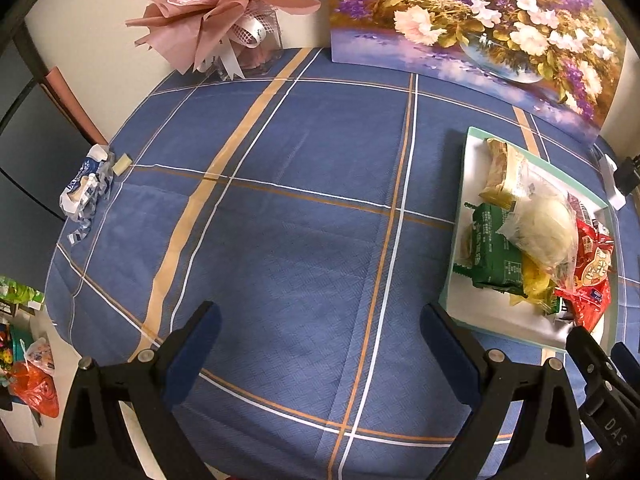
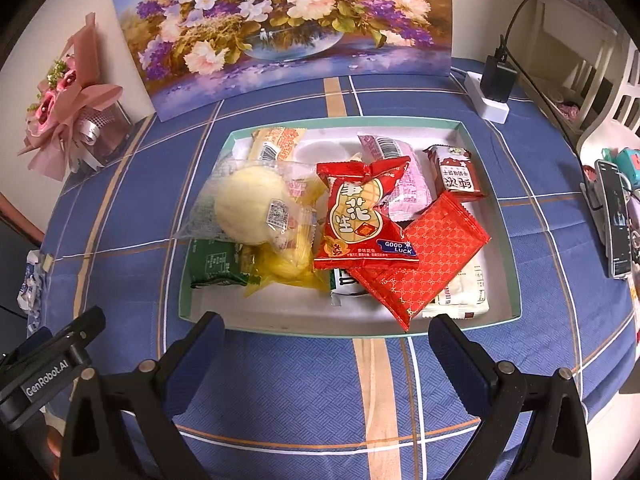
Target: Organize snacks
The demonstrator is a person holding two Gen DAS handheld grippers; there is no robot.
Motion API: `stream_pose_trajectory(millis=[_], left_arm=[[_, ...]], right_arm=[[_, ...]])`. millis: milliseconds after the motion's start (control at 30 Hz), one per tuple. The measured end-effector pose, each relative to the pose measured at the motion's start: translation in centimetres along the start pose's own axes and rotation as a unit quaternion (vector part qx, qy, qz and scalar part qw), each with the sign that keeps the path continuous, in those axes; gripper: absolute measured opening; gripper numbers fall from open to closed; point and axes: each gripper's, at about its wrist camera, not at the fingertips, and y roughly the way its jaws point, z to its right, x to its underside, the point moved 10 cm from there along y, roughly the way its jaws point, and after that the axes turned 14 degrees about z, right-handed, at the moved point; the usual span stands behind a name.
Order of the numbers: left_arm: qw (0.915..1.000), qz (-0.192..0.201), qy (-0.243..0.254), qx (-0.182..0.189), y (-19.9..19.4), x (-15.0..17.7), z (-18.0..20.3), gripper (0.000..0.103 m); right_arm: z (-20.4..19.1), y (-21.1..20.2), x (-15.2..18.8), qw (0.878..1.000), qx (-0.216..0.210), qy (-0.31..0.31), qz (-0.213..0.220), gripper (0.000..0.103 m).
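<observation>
A shallow white tray with a teal rim (image 2: 510, 216) sits on the blue plaid tablecloth and holds several snack packets: a red peanut packet (image 2: 360, 216), a red patterned packet (image 2: 432, 256), a clear-bagged bun (image 2: 250, 210), a green packet (image 2: 216, 264) and a pink packet (image 2: 404, 188). My right gripper (image 2: 326, 332) is open and empty just in front of the tray's near rim. My left gripper (image 1: 320, 320) is open and empty over bare cloth, left of the tray (image 1: 460, 280). The bun (image 1: 540, 228) and green packet (image 1: 494, 252) show there too.
A flower painting (image 2: 280, 20) leans on the wall behind the tray. A pink bouquet (image 1: 212, 4) stands at the back left. A crumpled blue-white wrapper (image 1: 86, 184) lies at the table's left edge. A charger on a power strip (image 2: 494, 88) and a phone (image 2: 614, 220) are at the right.
</observation>
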Motion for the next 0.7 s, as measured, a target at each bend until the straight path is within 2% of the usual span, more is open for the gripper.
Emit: stream_pose_trajectory(millis=[700], left_arm=[[0.9998, 0.0, 0.004, -0.018, -0.09, 0.04, -0.16, 0.1]], right_arm=[[0.07, 0.14, 0.3, 1.0, 0.002, 0.0, -0.001, 0.103]])
